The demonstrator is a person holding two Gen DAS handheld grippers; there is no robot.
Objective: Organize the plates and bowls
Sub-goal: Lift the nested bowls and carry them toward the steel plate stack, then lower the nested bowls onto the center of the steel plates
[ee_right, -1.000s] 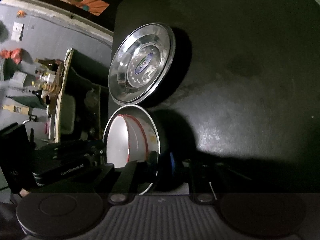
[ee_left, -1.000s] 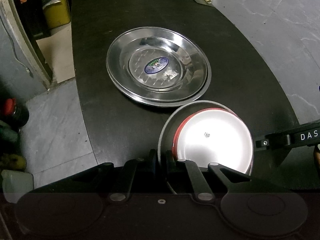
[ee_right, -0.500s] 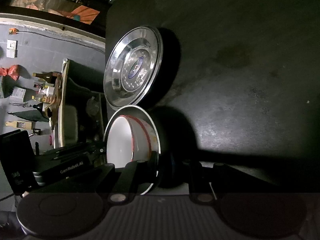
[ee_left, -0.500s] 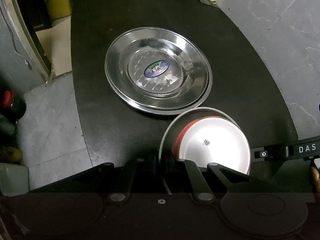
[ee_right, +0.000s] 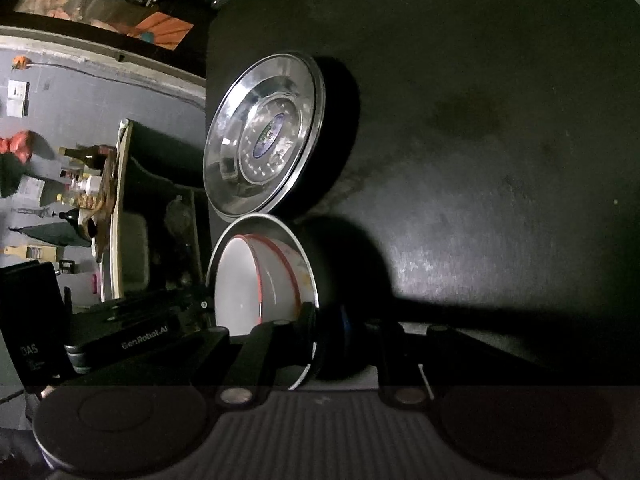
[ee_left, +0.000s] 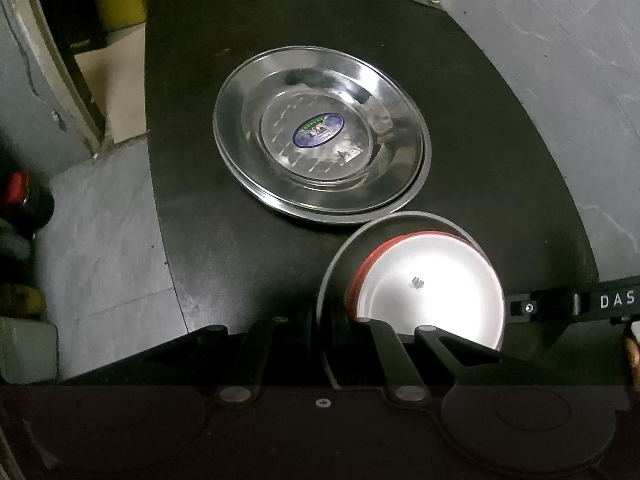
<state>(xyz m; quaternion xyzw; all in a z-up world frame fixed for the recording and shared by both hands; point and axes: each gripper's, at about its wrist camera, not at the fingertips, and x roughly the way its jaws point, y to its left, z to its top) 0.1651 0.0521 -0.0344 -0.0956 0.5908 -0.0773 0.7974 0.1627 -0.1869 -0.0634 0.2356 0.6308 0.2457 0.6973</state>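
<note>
Bowls [ee_left: 428, 292], a white red-rimmed one nested in a dark one, stood on the counter [ee_left: 500, 140] touching the stacked steel plates [ee_left: 320, 136]. Left gripper [ee_left: 320, 332] jaws pinched the dark bowl's near rim; right gripper [ee_right: 340, 328] jaws clamped its opposite wall.

Left gripper [ee_left: 320, 332] angled steeply down, jaws clamped tight. Right gripper [ee_right: 336, 336] tilted down, jaws likewise clamped tight.
</note>
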